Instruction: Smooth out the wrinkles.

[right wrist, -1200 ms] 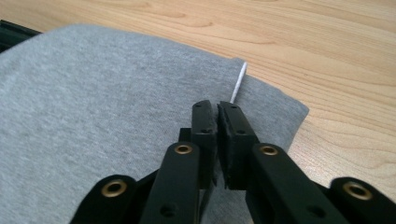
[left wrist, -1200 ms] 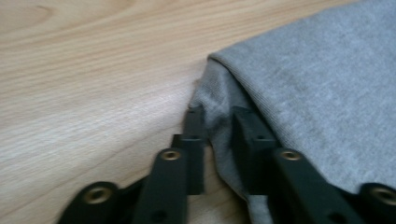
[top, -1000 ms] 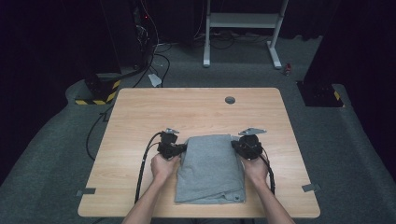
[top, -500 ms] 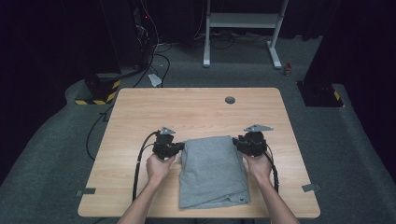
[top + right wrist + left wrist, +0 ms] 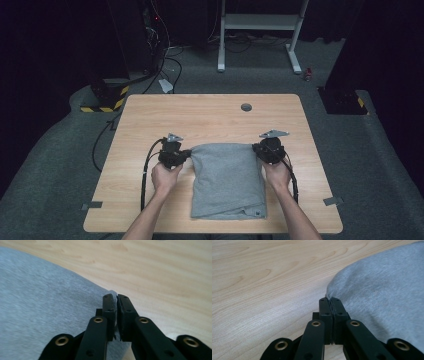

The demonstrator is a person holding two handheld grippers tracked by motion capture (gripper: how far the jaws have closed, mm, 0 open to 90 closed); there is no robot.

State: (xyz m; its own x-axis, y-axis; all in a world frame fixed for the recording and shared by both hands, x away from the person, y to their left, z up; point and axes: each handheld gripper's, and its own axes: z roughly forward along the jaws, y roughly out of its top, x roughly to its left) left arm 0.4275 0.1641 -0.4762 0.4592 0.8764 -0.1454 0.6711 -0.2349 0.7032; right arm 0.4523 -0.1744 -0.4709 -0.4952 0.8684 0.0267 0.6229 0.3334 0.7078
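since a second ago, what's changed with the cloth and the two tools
The right tool has just been closing on the far right corner of the grey cloth, which sits between its jaws. The cloth's far edge looks pulled slightly wider. The left tool stays clamped on the far left corner; the hands barely moved.

Two hand-held grippers, the left gripper (image 5: 186,156) and the right gripper (image 5: 256,149), are built of matte black parts. Each carries a grey three-cornered plate on top, behind its fingers, and trails a black cable back past the person's forearm, which is bare, with no sleeve in view. Seen from the gripper views, each pair of flat black fingers (image 5: 325,308) rides on angled black link bars, with brass-coloured rivets at the pivots just behind the fingers and small dark screws sunk into the finger blocks (image 5: 108,305).
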